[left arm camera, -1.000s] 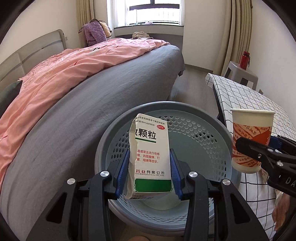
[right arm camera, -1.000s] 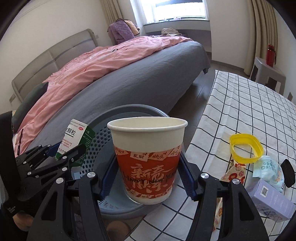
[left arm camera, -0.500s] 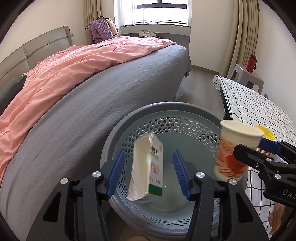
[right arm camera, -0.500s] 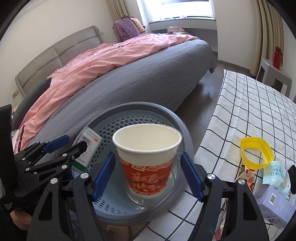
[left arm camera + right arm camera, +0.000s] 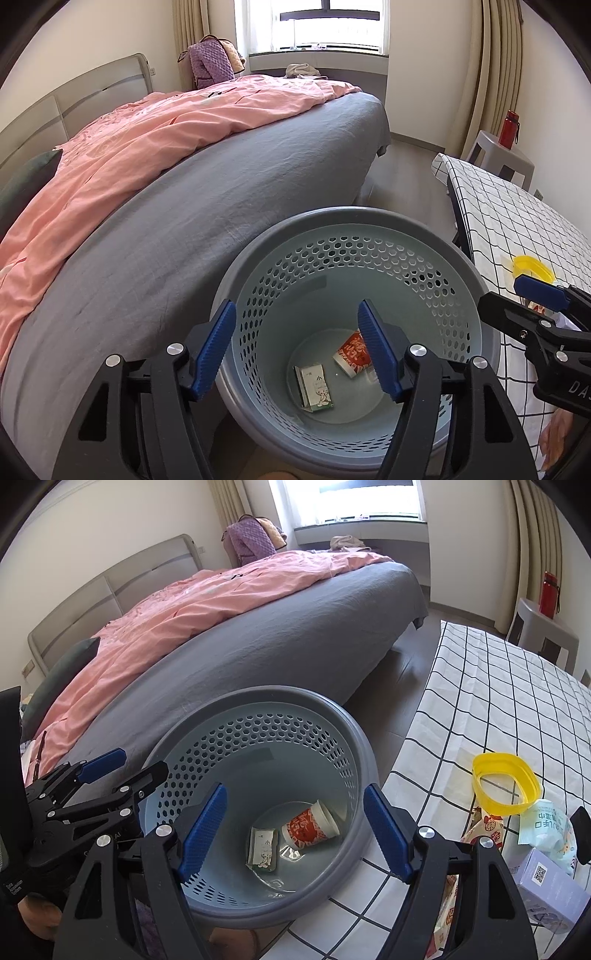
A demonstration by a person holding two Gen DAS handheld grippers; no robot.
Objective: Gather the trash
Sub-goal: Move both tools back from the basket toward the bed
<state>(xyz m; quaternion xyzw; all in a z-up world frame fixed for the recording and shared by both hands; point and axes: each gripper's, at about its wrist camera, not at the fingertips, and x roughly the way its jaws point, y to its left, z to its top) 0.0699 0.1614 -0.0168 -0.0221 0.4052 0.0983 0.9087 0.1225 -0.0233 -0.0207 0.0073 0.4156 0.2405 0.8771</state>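
A grey perforated trash basket [image 5: 413, 236] [image 5: 354, 738] stands between the bed and the table. On its bottom lie a white-and-green medicine box [image 5: 314, 386] [image 5: 264, 851] and a red-and-white paper cup [image 5: 352, 354] [image 5: 310, 825] on its side. My left gripper [image 5: 297, 350] is open and empty above the basket's near left rim. My right gripper [image 5: 295, 832] is open and empty above the basket's near right rim. Each gripper shows in the other's view: the left [image 5: 110, 771] and the right [image 5: 517, 299].
A table with a checked cloth [image 5: 498, 686] is right of the basket. On it lie a yellow ring lid [image 5: 504, 788] [image 5: 532, 267], a pale green packet [image 5: 546, 823], a lilac box [image 5: 550, 886] and red snack wrappers [image 5: 484, 827]. A bed with grey sheet [image 5: 229, 192] and pink duvet is left.
Both grippers opened. The medicine box fell from the left one and the paper cup from the right one into the basket, where they now lie.
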